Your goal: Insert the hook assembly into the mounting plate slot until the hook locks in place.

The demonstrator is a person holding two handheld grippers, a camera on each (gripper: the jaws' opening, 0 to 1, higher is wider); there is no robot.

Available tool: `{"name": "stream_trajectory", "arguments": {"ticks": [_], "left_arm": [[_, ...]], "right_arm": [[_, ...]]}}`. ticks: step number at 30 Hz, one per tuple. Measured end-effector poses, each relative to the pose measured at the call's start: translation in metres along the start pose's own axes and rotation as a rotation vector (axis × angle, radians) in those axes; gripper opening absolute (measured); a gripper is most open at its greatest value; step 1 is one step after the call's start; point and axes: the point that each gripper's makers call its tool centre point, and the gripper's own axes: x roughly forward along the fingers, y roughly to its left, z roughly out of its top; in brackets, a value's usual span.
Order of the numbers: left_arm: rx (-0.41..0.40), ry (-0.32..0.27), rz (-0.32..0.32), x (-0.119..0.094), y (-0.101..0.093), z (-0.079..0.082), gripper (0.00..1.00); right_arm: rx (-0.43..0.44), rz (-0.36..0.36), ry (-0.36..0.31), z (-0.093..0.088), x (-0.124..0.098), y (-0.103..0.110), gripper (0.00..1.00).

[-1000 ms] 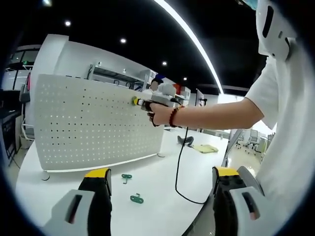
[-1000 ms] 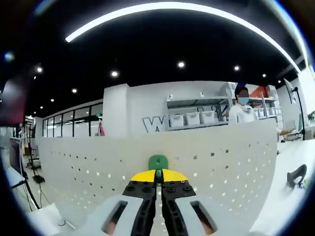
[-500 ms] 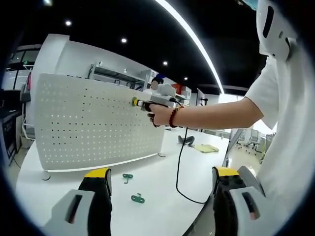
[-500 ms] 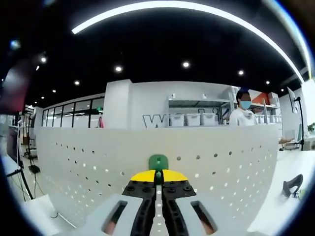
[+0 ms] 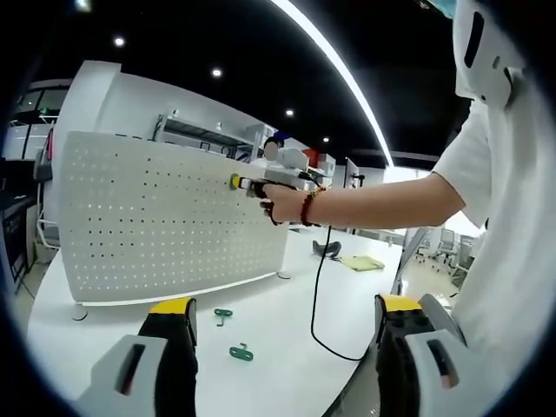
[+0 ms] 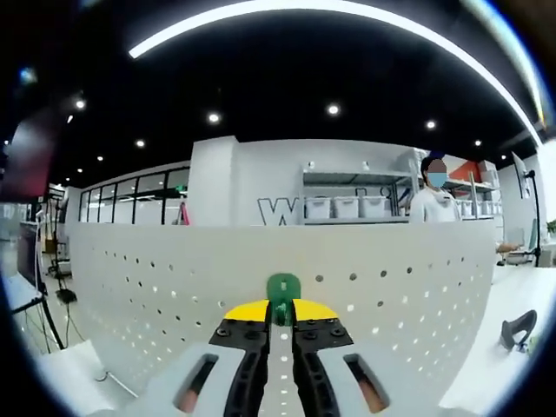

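A white perforated mounting plate [image 5: 156, 217] stands upright on the white table [image 5: 287, 382]. In the left gripper view a person's hand holds my right gripper [image 5: 238, 182] with its yellow tips against the plate's upper right part. In the right gripper view my right gripper [image 6: 281, 311] is shut on a green hook [image 6: 282, 287], which sits right at the plate [image 6: 156, 287]. My left gripper [image 5: 285, 306] hangs wide open low over the table, holding nothing. Two loose green hooks [image 5: 223, 314] [image 5: 241, 353] lie on the table in front of the plate.
A black cable [image 5: 316, 287] hangs from the right gripper down to the table. The person's forearm [image 5: 373, 204] and white shirt take up the right side. A black object [image 5: 326, 249] and a yellow-green pad [image 5: 360, 262] lie farther back. Another person [image 6: 432, 195] stands behind the plate.
The right gripper has stayed pressed at the plate with the green hook; its view has shifted slightly and the slit between its jaws looks a little wider. The left gripper has not moved.
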Motion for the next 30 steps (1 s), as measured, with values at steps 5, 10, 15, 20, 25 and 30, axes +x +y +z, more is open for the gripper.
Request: {"name": "stream_trajectory", "arguments": {"ticks": [5, 10, 15, 20, 25, 30], "left_arm": [[0.004, -0.008, -0.003, -0.001, -0.001, 0.002, 0.86], [0.010, -0.007, -0.006, -0.002, -0.003, 0.002, 0.86], [0.017, -0.007, -0.009, -0.005, -0.003, 0.003, 0.86], [0.021, -0.013, 0.000, -0.008, 0.003, 0.005, 0.86], [0.018, -0.012, 0.015, -0.010, 0.007, 0.004, 0.85], [0.007, -0.008, 0.035, -0.009, 0.011, 0.000, 0.83]], "right_arm": [[0.009, 0.014, 0.032, -0.006, -0.008, 0.003, 0.11], [0.013, 0.035, 0.042, -0.011, -0.019, 0.008, 0.12], [0.020, 0.047, 0.060, -0.018, -0.030, 0.011, 0.12], [0.014, 0.068, 0.086, -0.028, -0.042, 0.019, 0.12], [0.028, 0.092, 0.112, -0.039, -0.054, 0.026, 0.12], [0.038, 0.127, 0.118, -0.045, -0.066, 0.036, 0.11]]}}
